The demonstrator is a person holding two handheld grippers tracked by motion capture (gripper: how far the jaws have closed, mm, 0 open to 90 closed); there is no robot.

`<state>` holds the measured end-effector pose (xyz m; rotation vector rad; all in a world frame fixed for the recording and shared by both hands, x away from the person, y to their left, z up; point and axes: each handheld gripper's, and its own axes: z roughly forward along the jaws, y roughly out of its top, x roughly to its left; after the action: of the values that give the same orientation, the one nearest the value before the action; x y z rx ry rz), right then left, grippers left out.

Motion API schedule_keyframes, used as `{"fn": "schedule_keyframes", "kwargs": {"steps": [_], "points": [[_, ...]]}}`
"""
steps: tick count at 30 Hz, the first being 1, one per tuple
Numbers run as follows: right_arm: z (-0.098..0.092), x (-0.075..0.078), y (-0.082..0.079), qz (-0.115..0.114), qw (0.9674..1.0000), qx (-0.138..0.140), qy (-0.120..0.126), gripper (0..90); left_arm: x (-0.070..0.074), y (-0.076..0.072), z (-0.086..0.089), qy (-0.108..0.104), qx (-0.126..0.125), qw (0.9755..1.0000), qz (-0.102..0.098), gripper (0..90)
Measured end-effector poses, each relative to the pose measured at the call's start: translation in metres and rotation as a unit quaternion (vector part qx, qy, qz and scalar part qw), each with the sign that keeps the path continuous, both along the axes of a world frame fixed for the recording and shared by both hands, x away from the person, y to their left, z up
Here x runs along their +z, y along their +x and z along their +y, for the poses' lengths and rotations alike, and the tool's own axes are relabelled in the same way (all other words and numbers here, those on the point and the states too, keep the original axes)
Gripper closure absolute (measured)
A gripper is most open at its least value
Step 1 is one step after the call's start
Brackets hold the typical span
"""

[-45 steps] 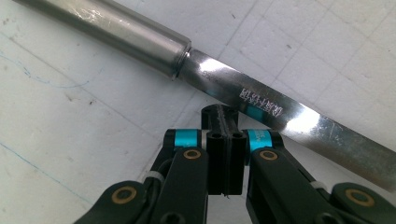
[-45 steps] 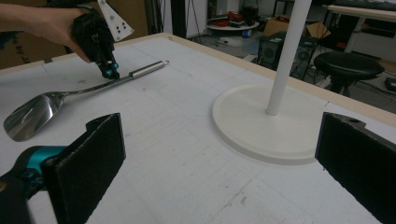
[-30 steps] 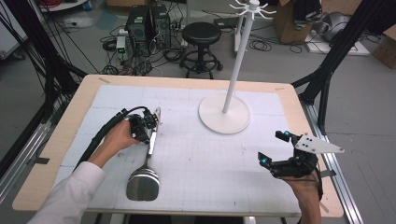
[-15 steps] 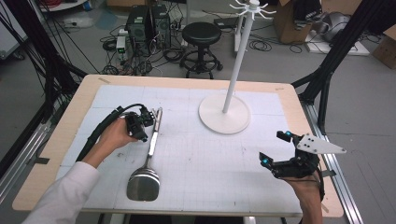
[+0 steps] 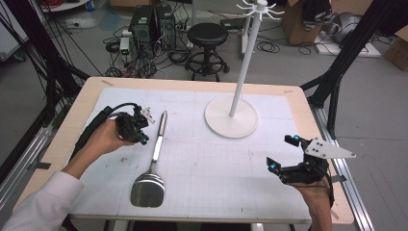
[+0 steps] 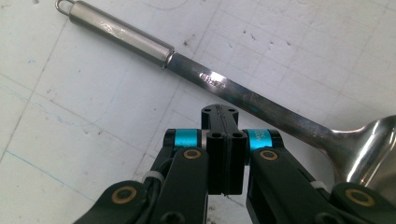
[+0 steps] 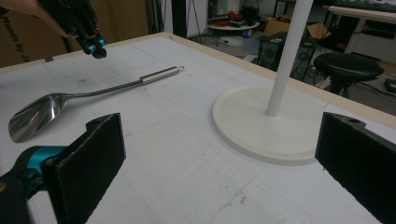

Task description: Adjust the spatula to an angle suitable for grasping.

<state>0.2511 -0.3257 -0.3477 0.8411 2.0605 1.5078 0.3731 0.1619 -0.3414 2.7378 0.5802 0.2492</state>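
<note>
A steel spatula (image 5: 157,144) lies flat on the white gridded mat, handle toward the far side and blade (image 5: 147,190) near the front edge. My left gripper (image 5: 143,131) hovers just left of the handle, jaws shut with nothing between them. In the left gripper view the closed pads (image 6: 225,140) hang above the spatula's shaft (image 6: 233,88) without touching it. My right gripper (image 5: 280,153) stays at the mat's right side, jaws wide open and empty. Its own view shows the spatula (image 7: 93,91) and the left gripper (image 7: 95,46) far off.
A white stand with a round base (image 5: 231,129), a thin pole and hooks on top (image 5: 260,7) rises at the back right of the mat. Beyond the wooden table edge (image 5: 192,83) are a black stool (image 5: 207,36), cables and black frame legs.
My left gripper has lifted and drawn a little to the left, away from the spatula's handle. The spatula and the right gripper have stayed where they were.
</note>
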Motion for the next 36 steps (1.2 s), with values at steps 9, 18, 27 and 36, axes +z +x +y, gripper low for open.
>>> {"fn": "schedule_keyframes", "kwargs": {"steps": [9, 18, 27, 36], "points": [[0.0, 0.001, 0.0, -0.002, 1.0, 0.001, 0.0, 0.6, 0.007, -0.016, -0.008, -0.005, -0.045, 0.9989, -0.01, 89.8], [0.001, 0.002, 0.0, -0.003, 1.0, 0.001, 0.001, 0.6, 0.008, -0.026, -0.016, -0.025, -0.1, 0.9946, 0.0, 89.8], [0.001, 0.001, 0.0, -0.002, 1.0, 0.003, -0.002, 0.6, 0.005, -0.037, -0.03, -0.037, -0.153, 0.9876, 0.009, 89.8], [0.0, 0.003, -0.001, -0.003, 1.0, 0.004, 0.0, 0.6, -0.003, -0.05, -0.047, -0.043, -0.183, 0.9819, 0.025, 89.8]]}}
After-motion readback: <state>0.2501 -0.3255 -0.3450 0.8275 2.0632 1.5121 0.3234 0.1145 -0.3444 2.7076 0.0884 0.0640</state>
